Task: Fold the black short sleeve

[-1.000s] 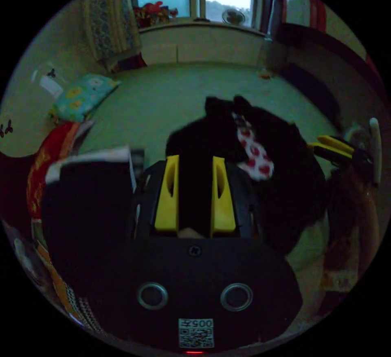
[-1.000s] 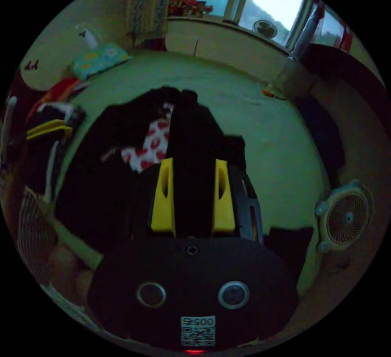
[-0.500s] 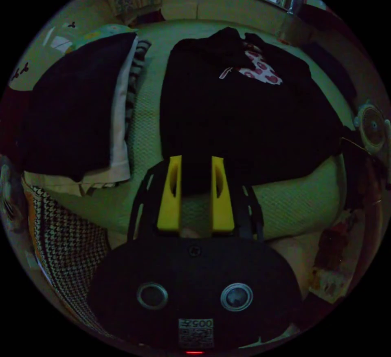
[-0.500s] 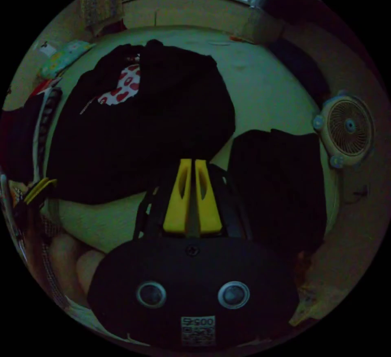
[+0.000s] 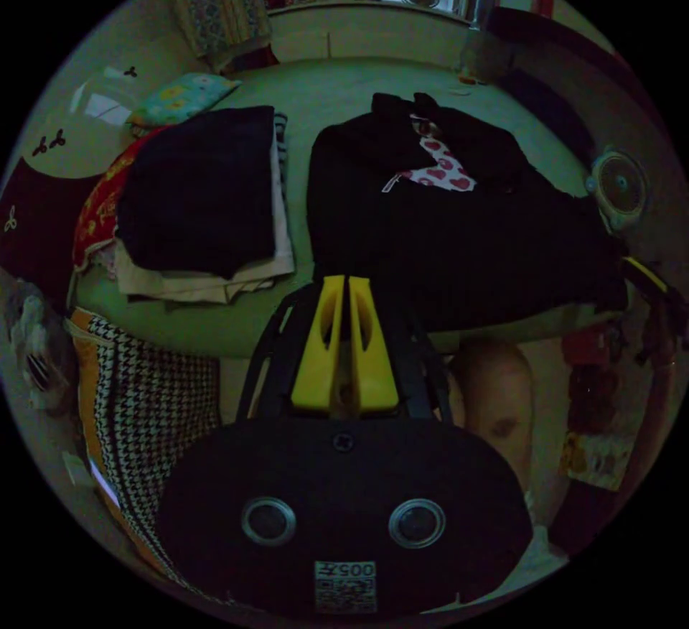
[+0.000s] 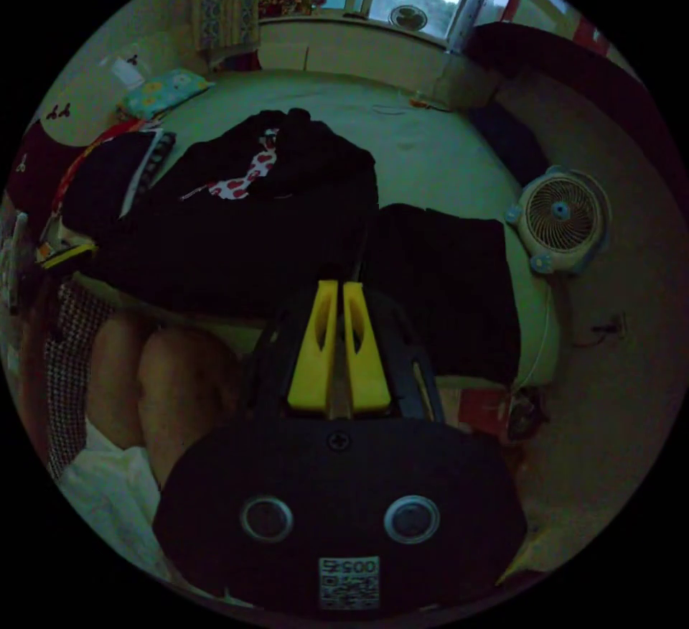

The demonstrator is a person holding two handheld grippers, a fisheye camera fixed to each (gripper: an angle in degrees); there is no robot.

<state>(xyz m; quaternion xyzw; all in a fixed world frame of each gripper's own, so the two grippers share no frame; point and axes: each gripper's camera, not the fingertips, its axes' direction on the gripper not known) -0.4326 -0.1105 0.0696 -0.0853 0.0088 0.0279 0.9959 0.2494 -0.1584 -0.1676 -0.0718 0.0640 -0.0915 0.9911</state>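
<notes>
Left gripper view gives me my left gripper (image 5: 343, 284) with jaws together on nothing, at lower centre; the black short sleeve (image 5: 459, 227) lies centre-right on the bed (image 5: 337, 90). My right gripper (image 6: 336, 288) is likewise closed and empty.

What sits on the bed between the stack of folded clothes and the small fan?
In the left gripper view, the black short sleeve lies spread between the stack of folded clothes and the fan, a heart-print cloth showing at its collar.
</notes>
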